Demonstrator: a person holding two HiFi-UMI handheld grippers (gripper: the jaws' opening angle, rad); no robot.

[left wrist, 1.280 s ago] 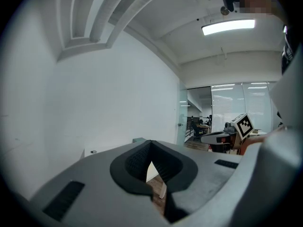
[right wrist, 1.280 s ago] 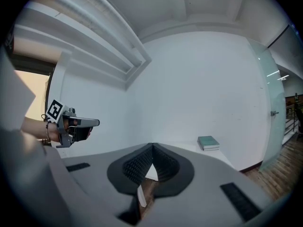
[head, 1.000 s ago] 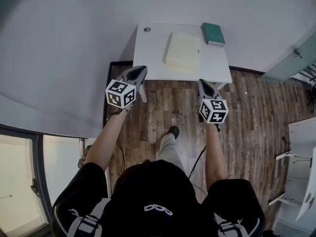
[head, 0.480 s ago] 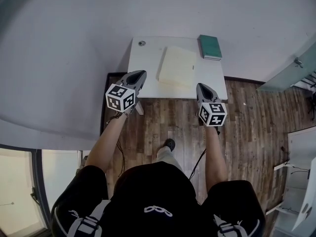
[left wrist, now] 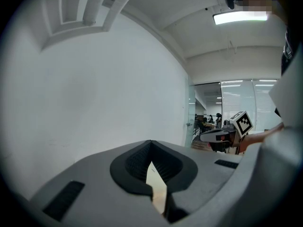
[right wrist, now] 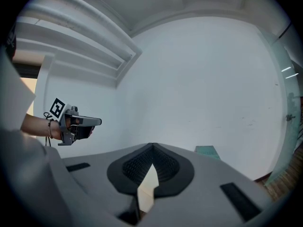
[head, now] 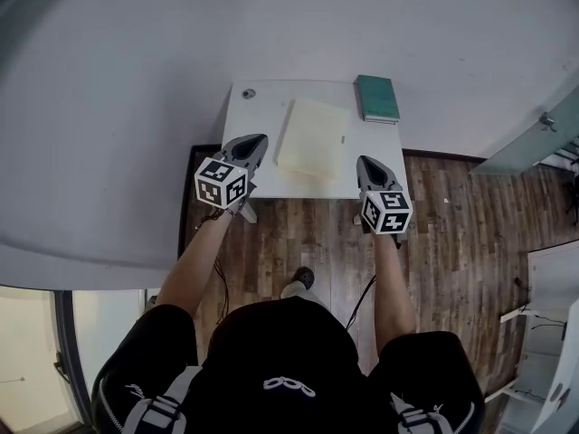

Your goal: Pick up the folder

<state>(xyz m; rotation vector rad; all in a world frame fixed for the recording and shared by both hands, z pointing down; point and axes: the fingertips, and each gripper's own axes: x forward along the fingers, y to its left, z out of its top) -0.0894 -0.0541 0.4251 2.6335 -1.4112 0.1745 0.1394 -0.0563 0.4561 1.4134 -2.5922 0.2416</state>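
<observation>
Nearest, both arms are held out over the wood floor (head: pixel 298 233). The left gripper (head: pixel 253 143) and the right gripper (head: pixel 369 163) are pressed shut, and nothing is pinched in either one. A moment ago their tips were seen over the floor, short of the table (head: pixel 258 116). Now they are seen at its near edge, one on each side, so the table has been walked up to.

A bit farther, the pale yellow folder (head: pixel 312 138) is laid flat in the middle of the table, between the two grippers and not touched by them. At the far right corner a green book (head: pixel 376 98) is set, and at the far left a small round thing (head: pixel 248 93).

The folder is not picked up yet. The jaws will likely need to be opened first.
</observation>
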